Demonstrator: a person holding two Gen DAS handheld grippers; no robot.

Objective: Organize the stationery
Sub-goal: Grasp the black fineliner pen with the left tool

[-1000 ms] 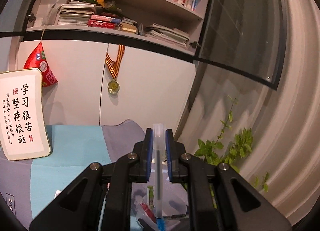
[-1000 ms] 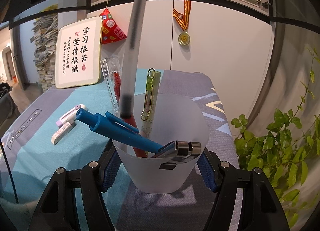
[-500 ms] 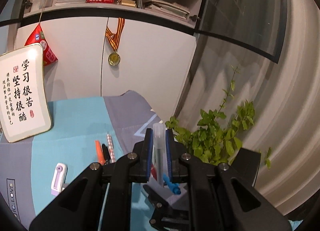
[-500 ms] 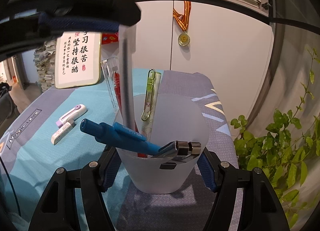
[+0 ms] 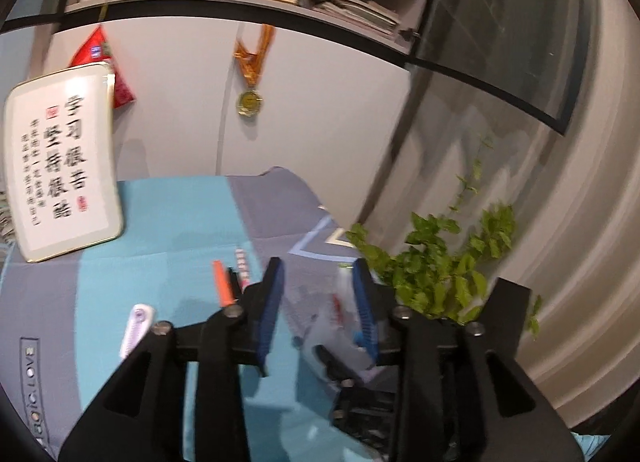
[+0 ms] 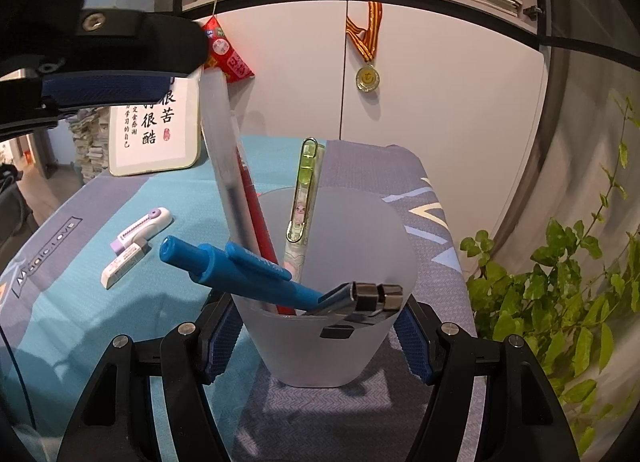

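My right gripper point(image 6: 320, 330) is shut on a frosted white cup point(image 6: 316, 350) standing on the blue-grey table cloth point(image 6: 120, 318). The cup holds a frosted clear pen point(image 6: 228, 182), a red pen point(image 6: 256, 214), a blue pen point(image 6: 240, 274), a green-clipped pen point(image 6: 304, 198) and a metal clip point(image 6: 368, 298). My left gripper point(image 5: 318, 302) is open and empty above the cup point(image 5: 344, 326); one of its fingers point(image 6: 104, 88) shows at the upper left of the right wrist view. An orange pen point(image 5: 222, 286), a black pen point(image 5: 234, 286) and a patterned pen point(image 5: 243, 266) lie on the cloth.
A purple-white correction tape point(image 6: 144, 228) and a white eraser point(image 6: 124, 266) lie left of the cup. A framed calligraphy sign point(image 5: 60, 162) leans on the white cabinet point(image 5: 304, 114) behind. A green plant point(image 6: 560, 282) stands off the table's right edge.
My left gripper opened and let go of the frosted clear pen, which now stands in the cup. The left gripper has pulled up and away.
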